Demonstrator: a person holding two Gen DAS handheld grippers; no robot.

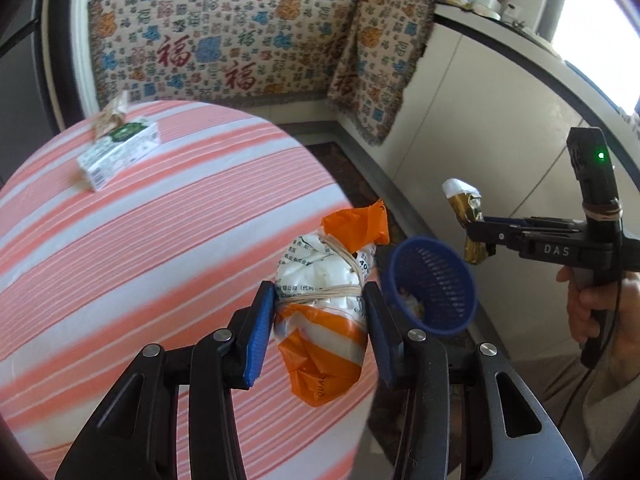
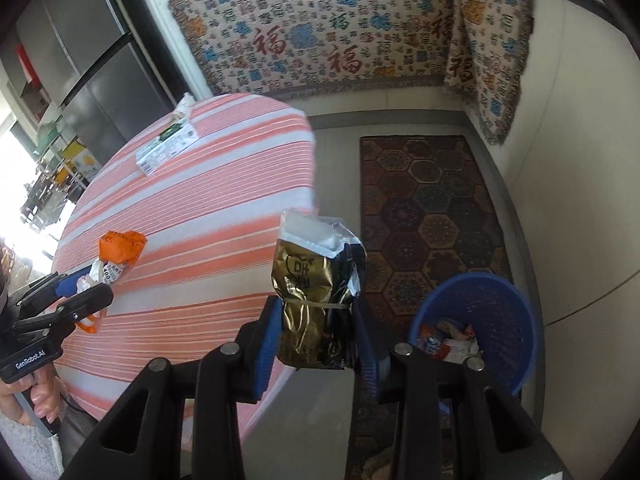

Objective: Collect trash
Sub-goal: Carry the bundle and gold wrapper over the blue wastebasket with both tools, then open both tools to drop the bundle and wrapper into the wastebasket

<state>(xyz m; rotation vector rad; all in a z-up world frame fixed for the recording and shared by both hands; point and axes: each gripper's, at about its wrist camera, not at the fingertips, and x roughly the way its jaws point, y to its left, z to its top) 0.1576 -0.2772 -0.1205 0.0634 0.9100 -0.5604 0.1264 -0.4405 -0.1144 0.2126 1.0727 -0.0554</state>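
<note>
My left gripper (image 1: 320,300) is shut on an orange and white bag (image 1: 324,320) tied with rubber bands, at the right edge of the striped table (image 1: 160,240). It also shows in the right wrist view (image 2: 116,256). My right gripper (image 2: 316,328) is shut on a gold and black packet (image 2: 316,280), held up off the table's edge. That packet shows in the left wrist view (image 1: 468,208). A blue mesh bin (image 2: 480,320) with wrappers inside stands on the floor below; it also shows in the left wrist view (image 1: 432,284).
A green and white tissue pack (image 1: 120,152) lies at the table's far side. A patterned rug (image 2: 432,208) covers the floor by the bin. A patterned cloth (image 1: 240,32) hangs over the white counter behind.
</note>
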